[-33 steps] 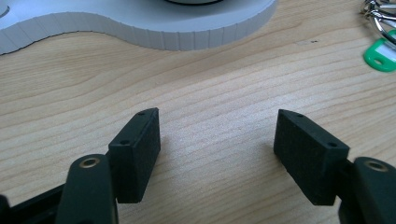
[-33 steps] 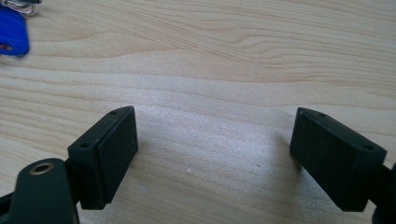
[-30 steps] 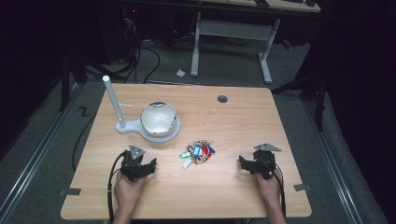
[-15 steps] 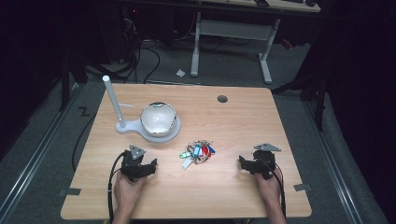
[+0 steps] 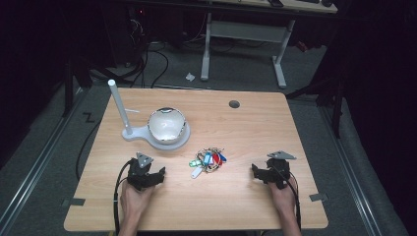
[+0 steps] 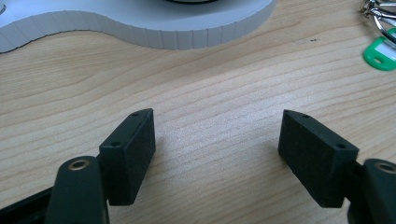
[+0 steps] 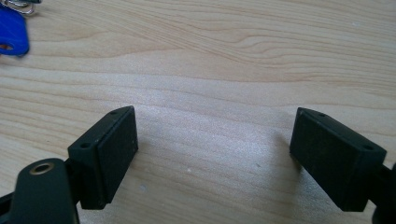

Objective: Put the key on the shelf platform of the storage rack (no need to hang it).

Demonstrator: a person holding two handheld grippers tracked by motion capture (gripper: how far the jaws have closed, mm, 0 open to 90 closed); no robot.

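Two hand-held grippers rest on a wooden table point(image 5: 246, 128).
Left gripper point(image 5: 149, 178) and right gripper point(image 5: 260, 173), jaws spread empty, flank a bunch of keys point(image 5: 208, 160).

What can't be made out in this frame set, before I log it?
- Pile of keys and tags: high view, too small and tangled to count or read.
- Green tag: left gripper view, cut off by the right edge.
- Blue tag: right gripper view, cut off by the left edge.
- White stand: left gripper view, top cut off by the upper edge.
- Bowl: high view, glare hides any contents.
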